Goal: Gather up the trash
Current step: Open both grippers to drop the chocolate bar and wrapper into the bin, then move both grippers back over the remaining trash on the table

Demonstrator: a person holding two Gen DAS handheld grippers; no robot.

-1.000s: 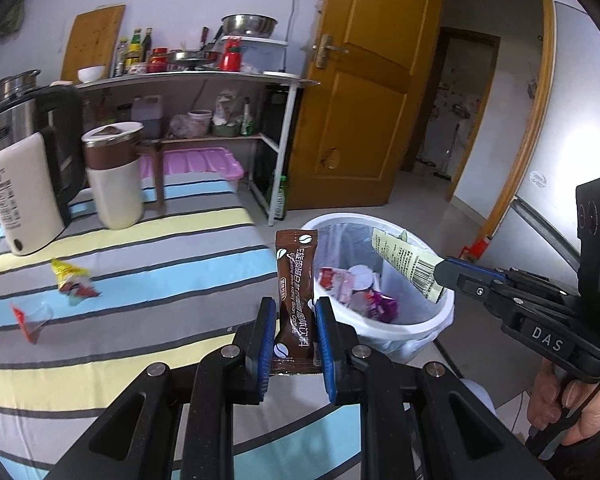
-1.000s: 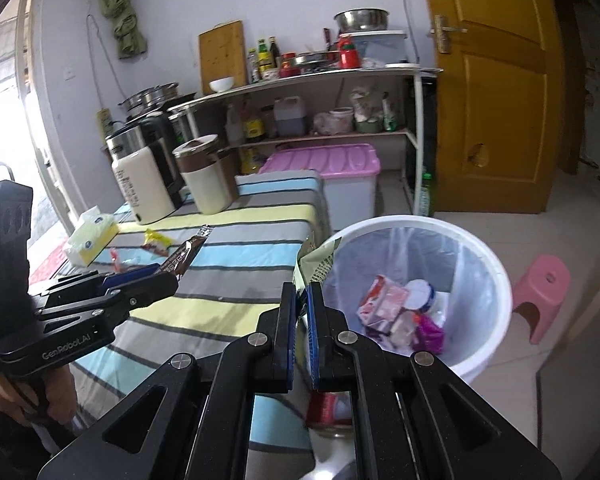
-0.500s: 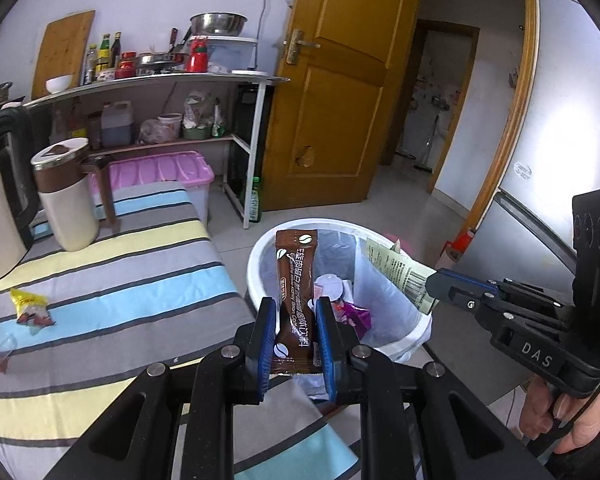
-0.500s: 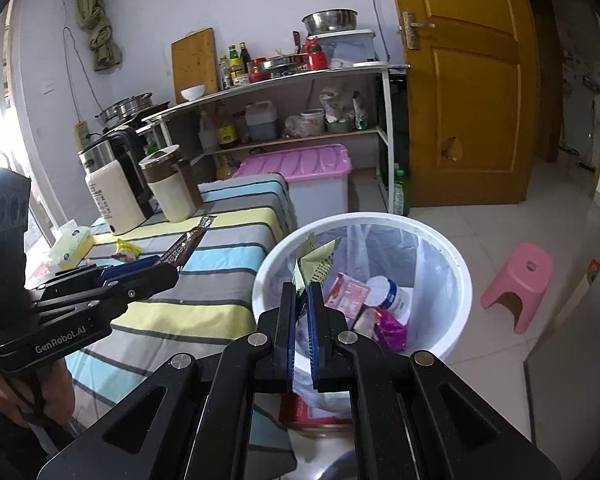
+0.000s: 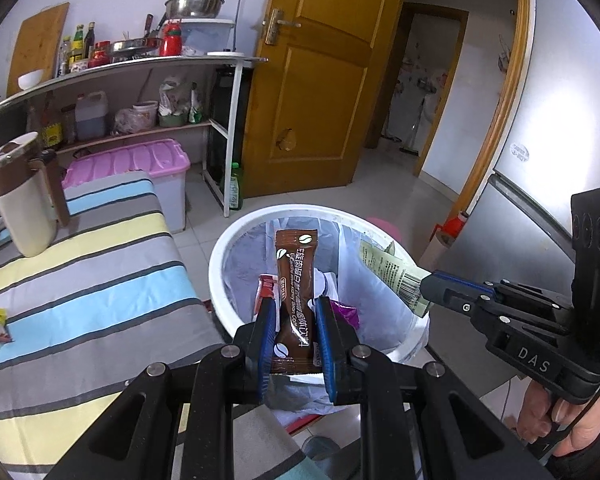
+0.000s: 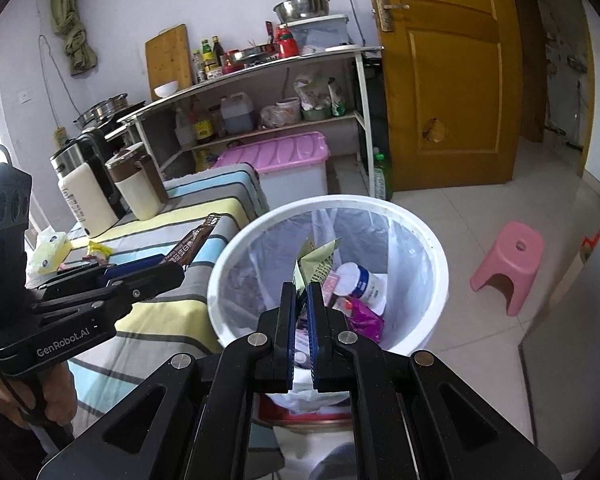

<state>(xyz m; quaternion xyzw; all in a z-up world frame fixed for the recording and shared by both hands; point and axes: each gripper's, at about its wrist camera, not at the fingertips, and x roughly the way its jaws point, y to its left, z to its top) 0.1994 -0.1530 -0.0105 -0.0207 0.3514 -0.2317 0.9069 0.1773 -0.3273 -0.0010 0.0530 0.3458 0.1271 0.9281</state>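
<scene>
Two handheld grippers hang over the round white plastic bin (image 6: 428,240) with a clear liner beside the striped table (image 5: 92,292). The left gripper (image 5: 294,312) has its blue pads clamped on a brown coffee sachet (image 5: 296,280), held upright above the bin's opening. The right gripper (image 6: 300,304) pinches a crumpled pale green wrapper (image 6: 316,264), jaws nearly together, over the discarded packets inside.

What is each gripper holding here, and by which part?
Left gripper: brown coffee sachet, clamped near its bottom end. Right gripper: green wrapper, pinched at its lower edge.
</scene>
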